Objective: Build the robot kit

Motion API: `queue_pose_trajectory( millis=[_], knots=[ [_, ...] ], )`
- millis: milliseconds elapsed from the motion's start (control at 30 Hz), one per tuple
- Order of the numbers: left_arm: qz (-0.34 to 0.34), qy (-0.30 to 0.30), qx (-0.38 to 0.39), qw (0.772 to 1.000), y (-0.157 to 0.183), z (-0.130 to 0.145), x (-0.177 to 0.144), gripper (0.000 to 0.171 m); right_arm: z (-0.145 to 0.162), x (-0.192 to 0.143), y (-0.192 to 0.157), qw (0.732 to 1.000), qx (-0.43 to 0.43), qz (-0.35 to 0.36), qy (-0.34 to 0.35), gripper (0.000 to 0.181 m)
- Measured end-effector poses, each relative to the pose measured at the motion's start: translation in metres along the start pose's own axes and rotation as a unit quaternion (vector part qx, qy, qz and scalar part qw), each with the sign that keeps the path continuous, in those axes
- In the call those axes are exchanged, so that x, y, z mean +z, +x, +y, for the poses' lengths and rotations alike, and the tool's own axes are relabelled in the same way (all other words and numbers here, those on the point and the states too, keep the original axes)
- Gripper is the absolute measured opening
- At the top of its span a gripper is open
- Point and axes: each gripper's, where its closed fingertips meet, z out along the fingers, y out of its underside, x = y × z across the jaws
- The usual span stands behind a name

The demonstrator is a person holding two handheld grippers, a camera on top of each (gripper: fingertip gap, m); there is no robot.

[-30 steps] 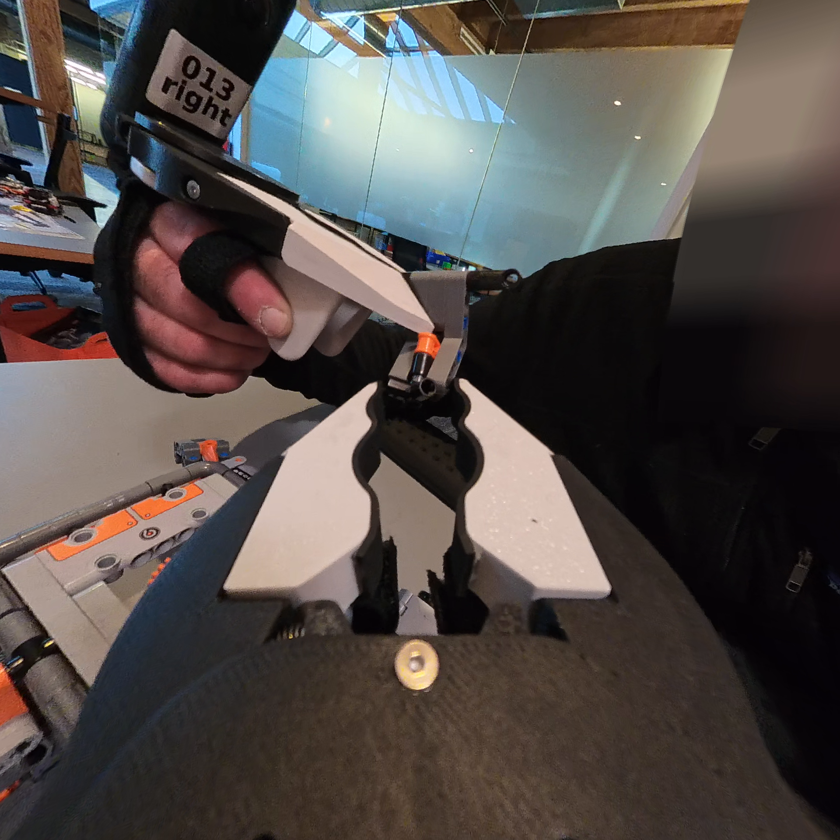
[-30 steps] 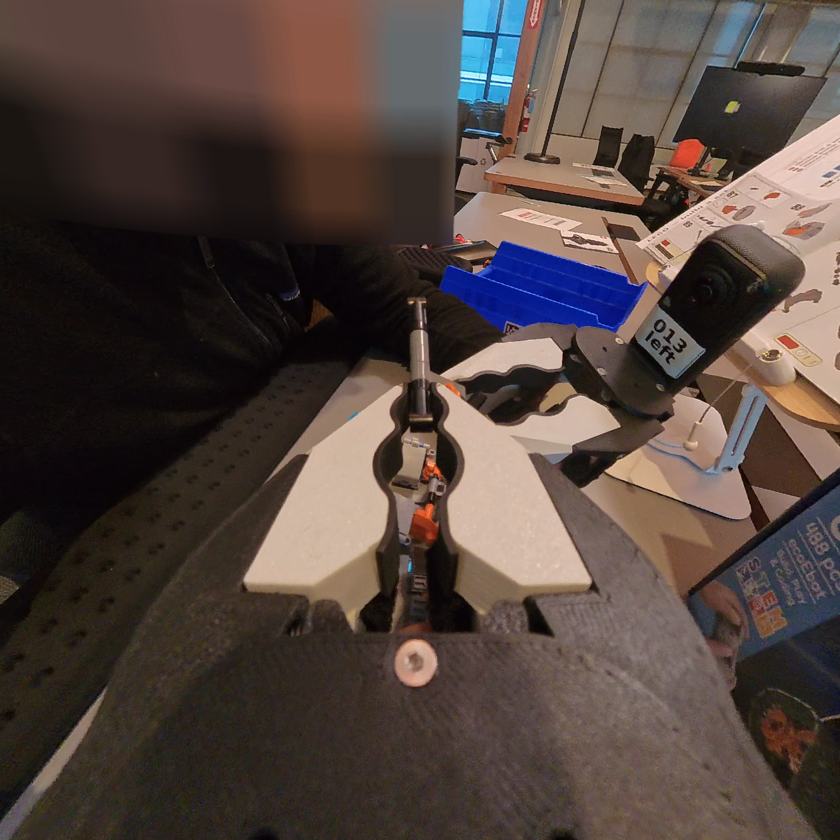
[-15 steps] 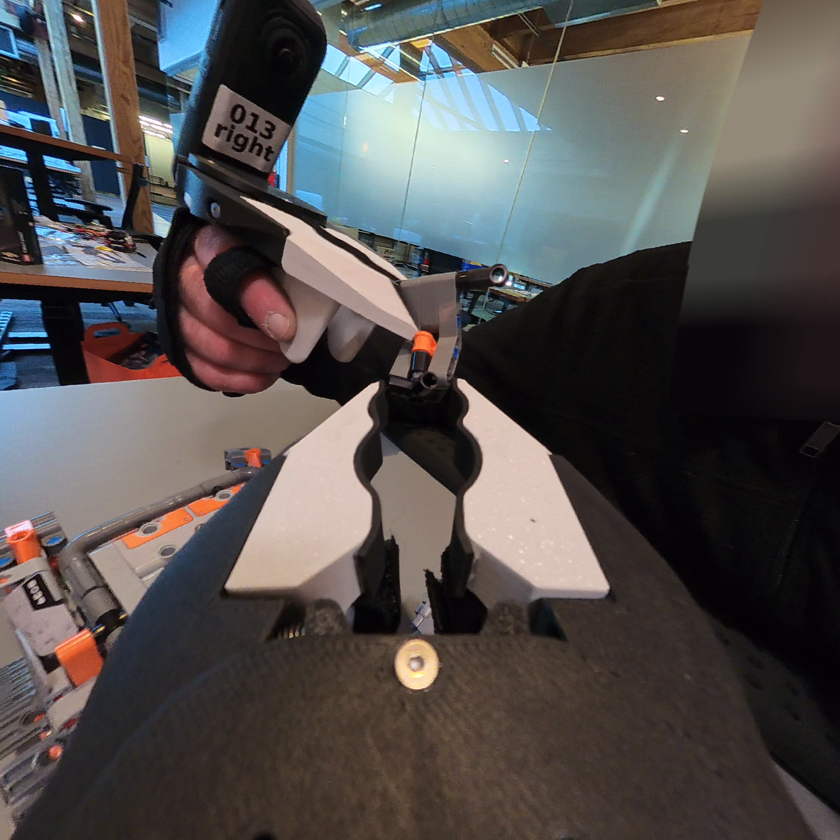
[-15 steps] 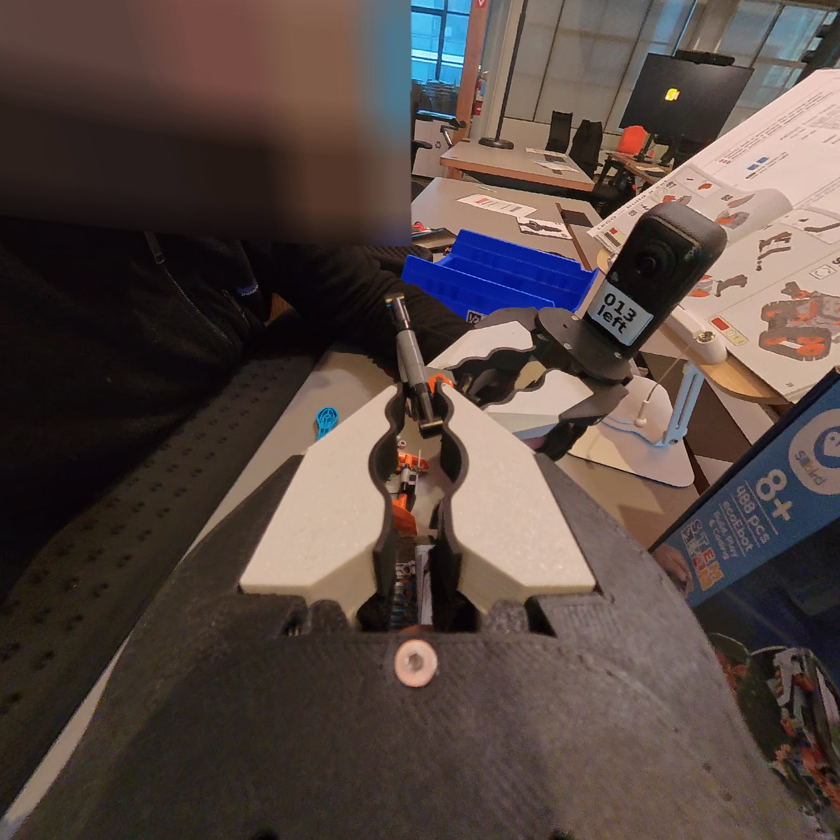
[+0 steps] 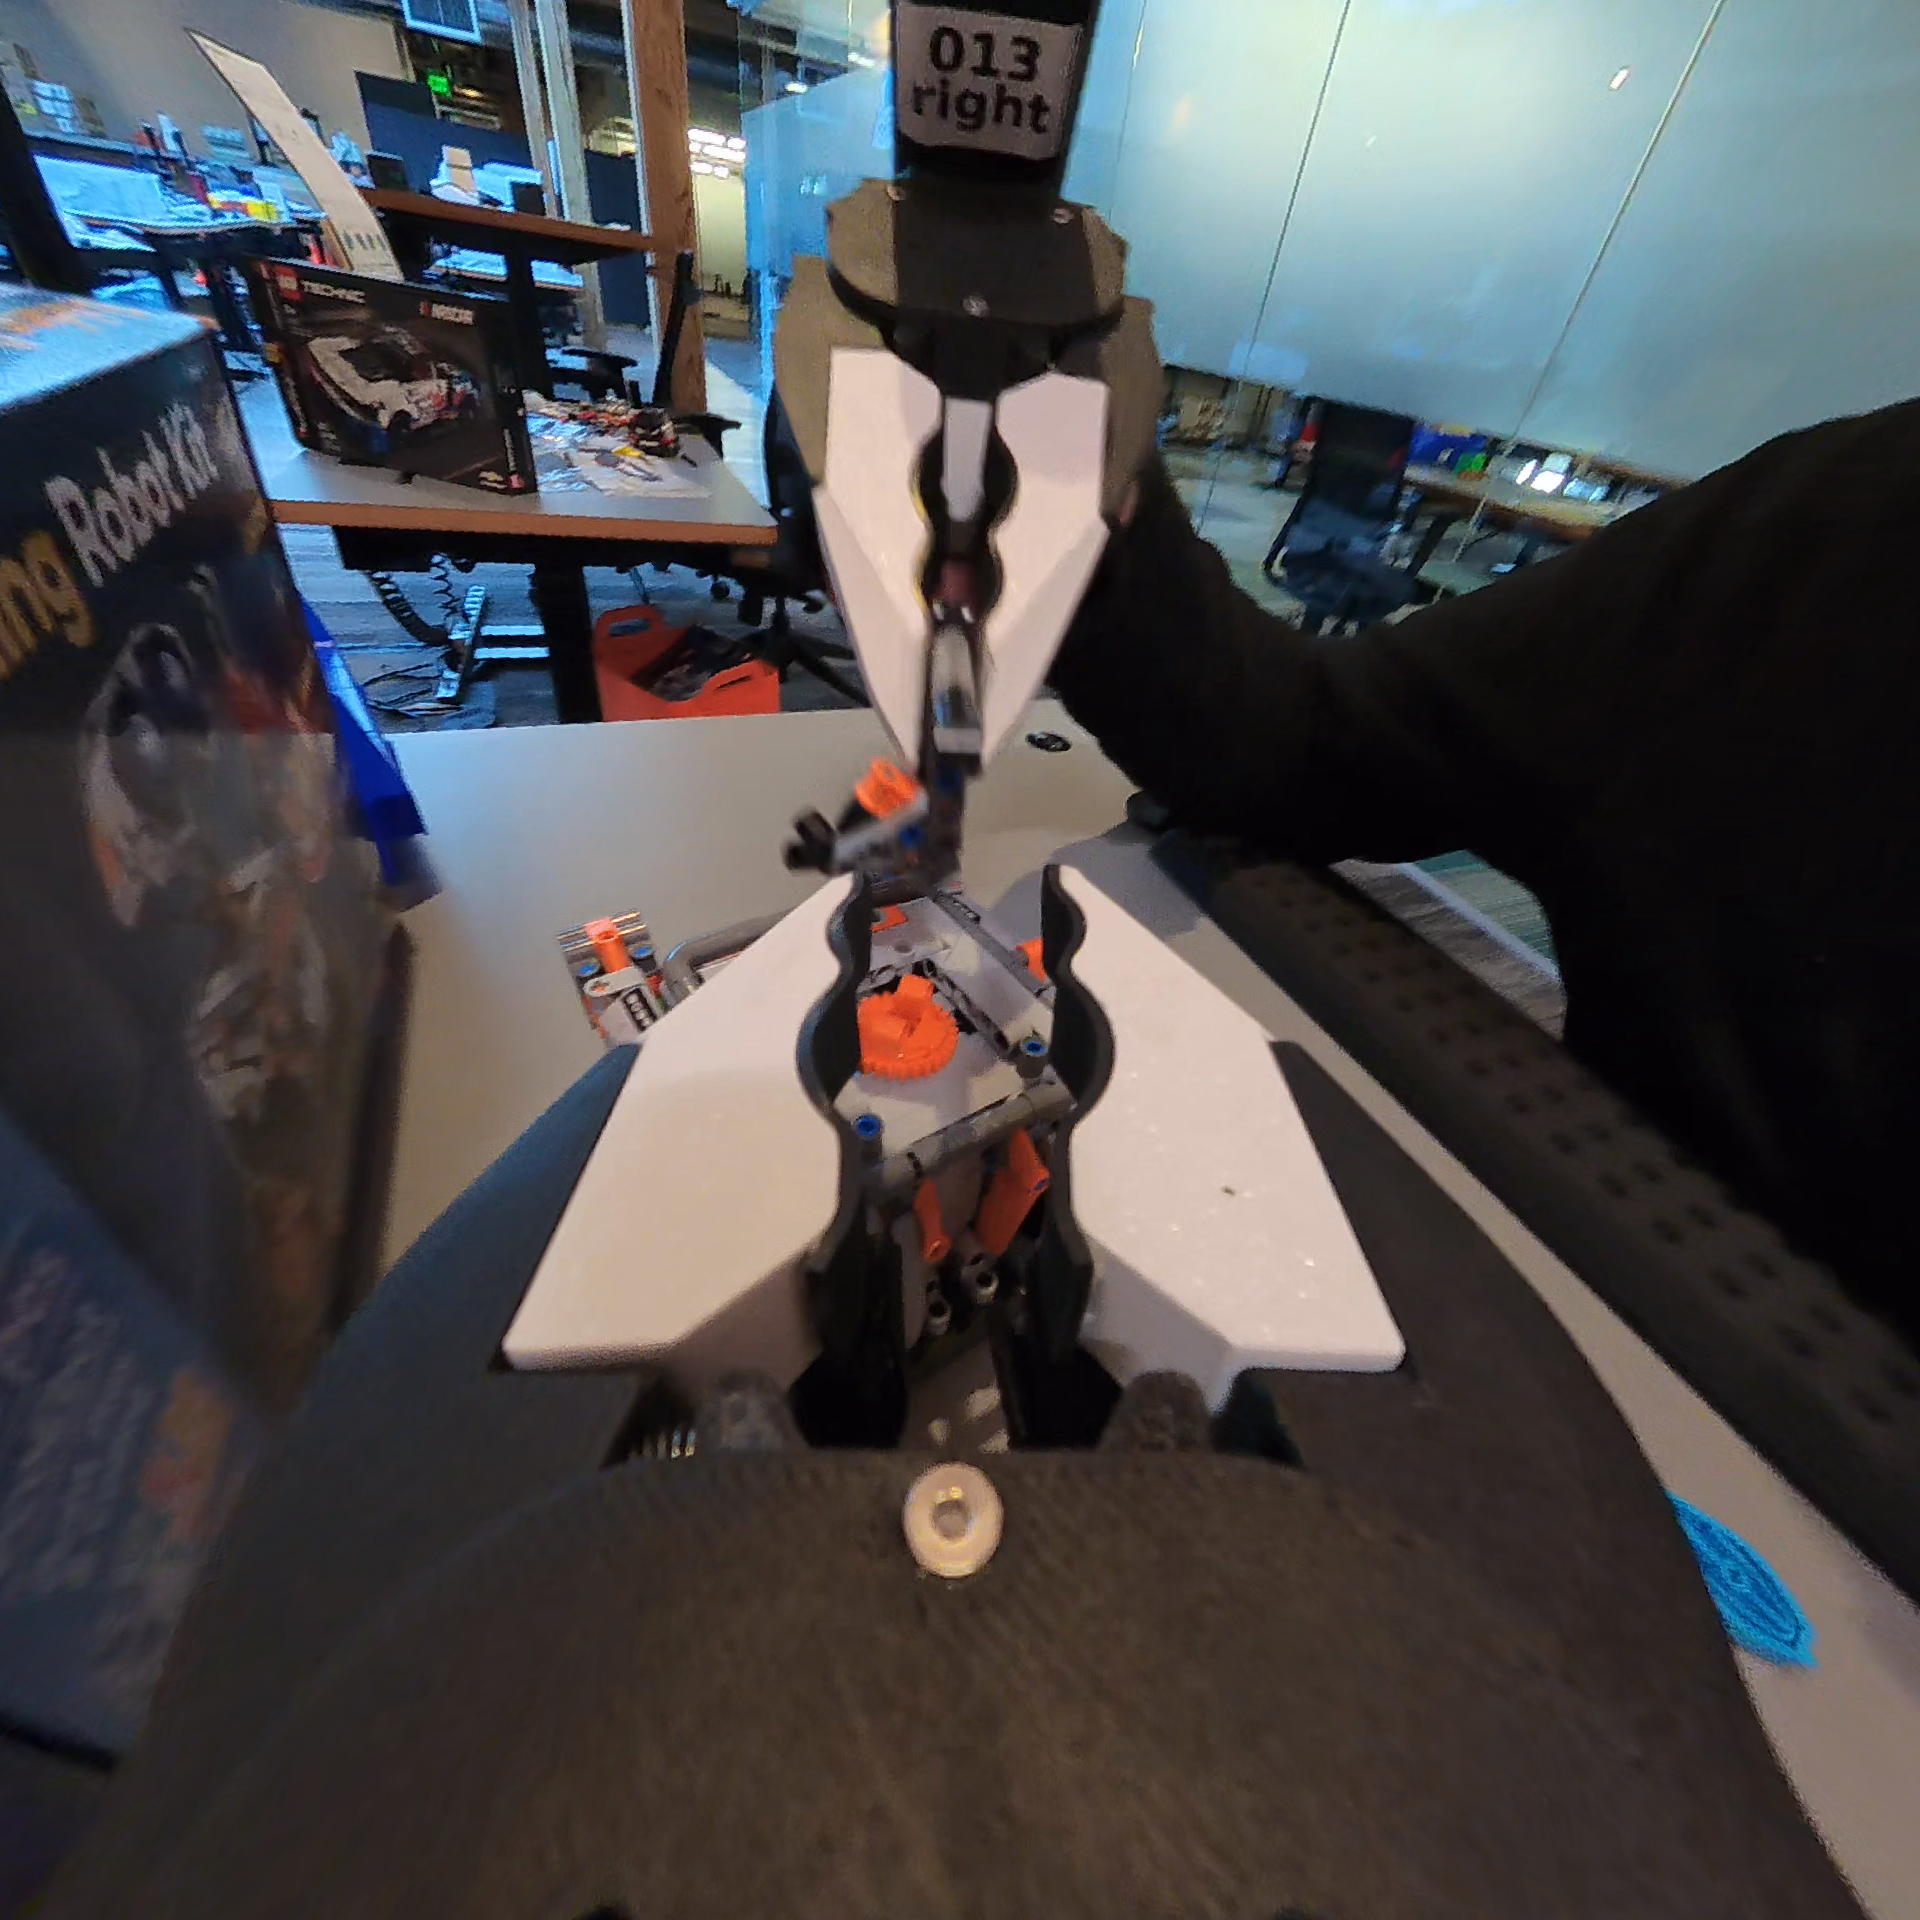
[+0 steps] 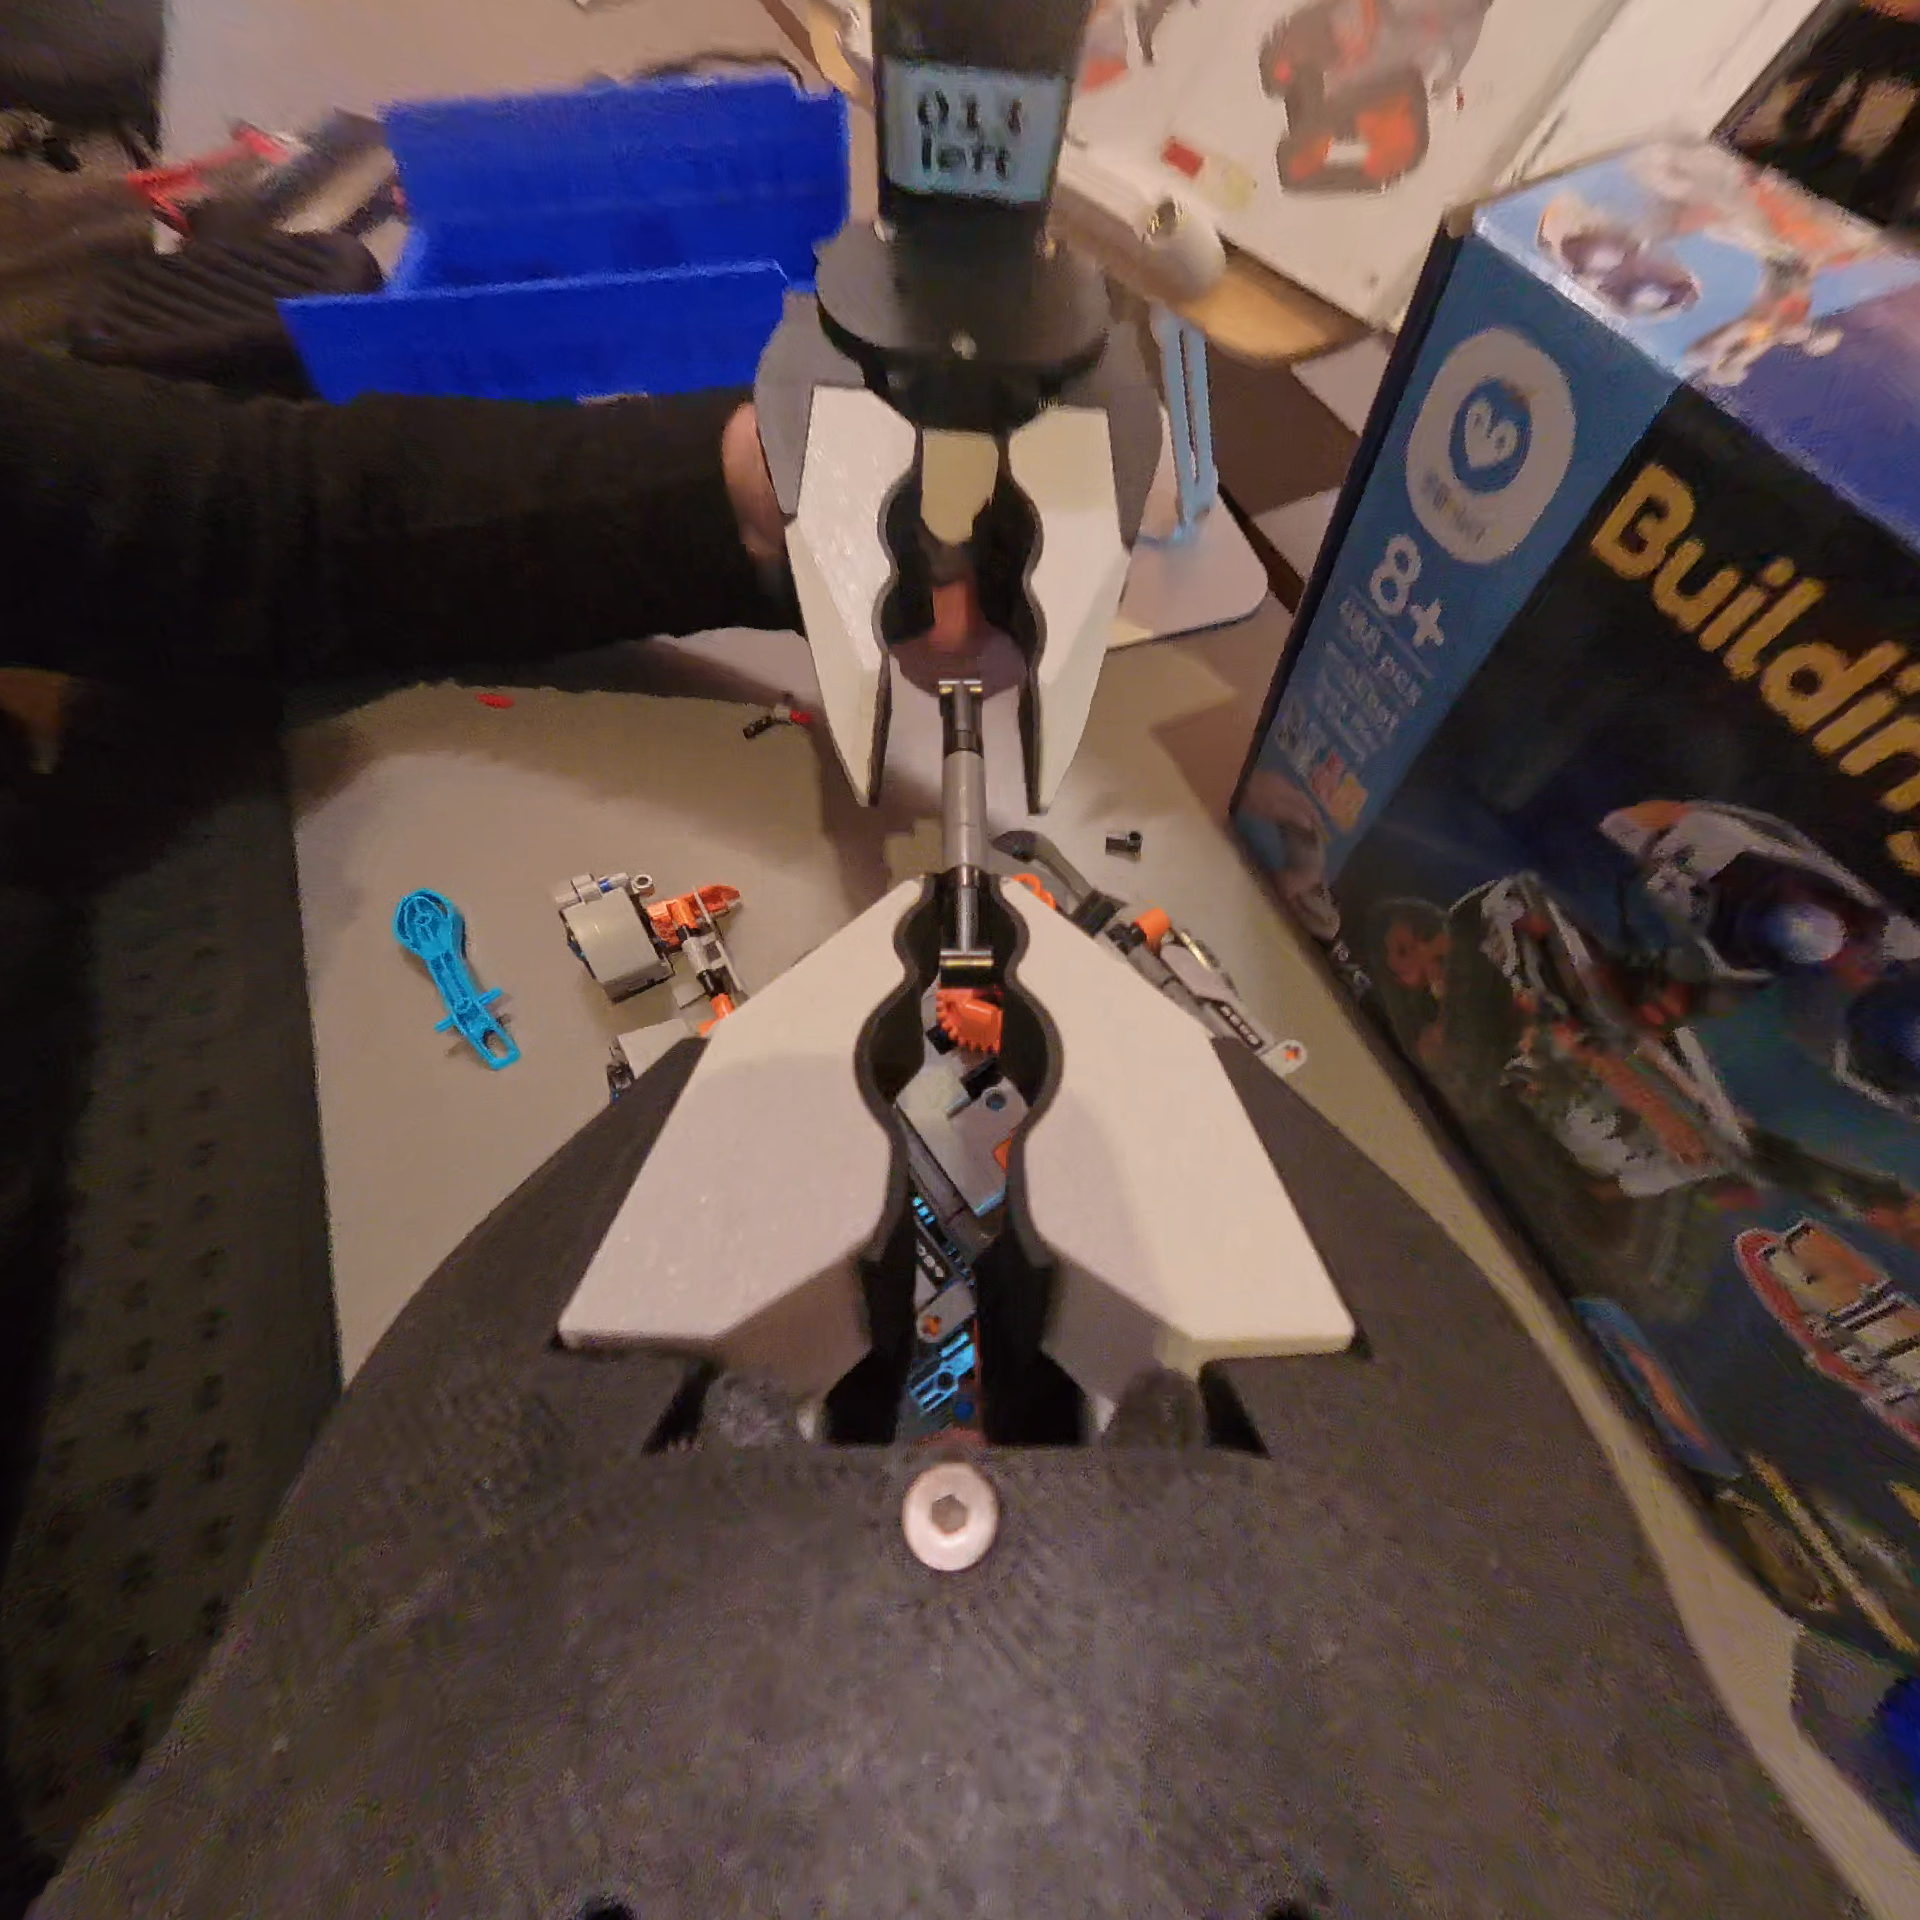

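My right gripper is shut on a small grey assembly with a long grey rod that sticks out forward. In the left wrist view the right gripper points down, and the held assembly shows an orange bush. My left gripper is open and faces it just below the assembly. In the right wrist view the left gripper has its fingers either side of the rod's far end, not closed on it. A grey brick model with an orange gear lies on the table under both grippers.
A blue lever tool and a grey and orange sub-assembly lie on the table. A tall printed box stands close by, also in the left wrist view. A blue bin is behind. The person's dark sleeve crosses. My left and right fingertips are right by each other.
Both grippers have swung down from in front of the person to over the table and now face each other above the model. The right stays shut on the rod assembly; the left stays open.
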Motion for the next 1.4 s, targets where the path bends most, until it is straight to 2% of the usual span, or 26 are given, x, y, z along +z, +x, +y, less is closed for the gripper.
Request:
queue_pose_trajectory(
  millis=[200,367,533,800,900,1033,1200,1267,1333,1400],
  knots=[
    [-0.021,-0.025,0.01,0.999,-0.004,0.007,0.006,0.03,0.017,0.018,0.002,0.996,0.022,0.059,-0.067,0.005],
    [-0.021,-0.029,0.007,0.999,-0.004,0.009,0.009,0.013,0.017,0.022,0.0,0.993,0.037,0.081,-0.074,0.005],
    [-0.015,-0.039,-0.004,0.999,-0.007,0.017,0.008,0.011,0.023,0.027,0.002,0.99,0.031,0.107,-0.085,0.005],
    [-0.009,-0.048,0.006,0.999,-0.005,0.019,0.011,0.009,0.026,0.028,0.0,0.989,0.033,0.112,-0.088,0.007],
    [-0.001,-0.046,0.008,0.999,-0.003,0.02,0.011,0.008,0.026,0.028,-0.008,0.99,0.03,0.097,-0.094,0.023],
    [0.007,-0.046,0.014,0.999,-0.002,0.02,0.011,0.007,0.024,0.024,-0.009,0.991,0.016,0.089,-0.097,0.027],
    [0.013,-0.042,0.012,0.999,-0.003,0.02,0.01,0.007,0.021,0.012,-0.005,0.994,0.025,0.076,-0.08,0.024],
    [0.02,-0.039,0.011,0.999,-0.003,0.02,0.01,0.007,0.02,0.013,-0.007,0.995,0.025,0.065,-0.072,0.019],
    [0.025,-0.037,0.01,0.999,-0.002,0.02,0.009,0.007,0.02,0.016,-0.006,0.994,0.011,0.076,-0.074,0.008],
    [0.026,-0.037,0.013,0.999,-0.001,0.021,0.009,0.008,0.019,0.017,-0.005,0.993,0.006,0.086,-0.076,0.005]
  ],
)
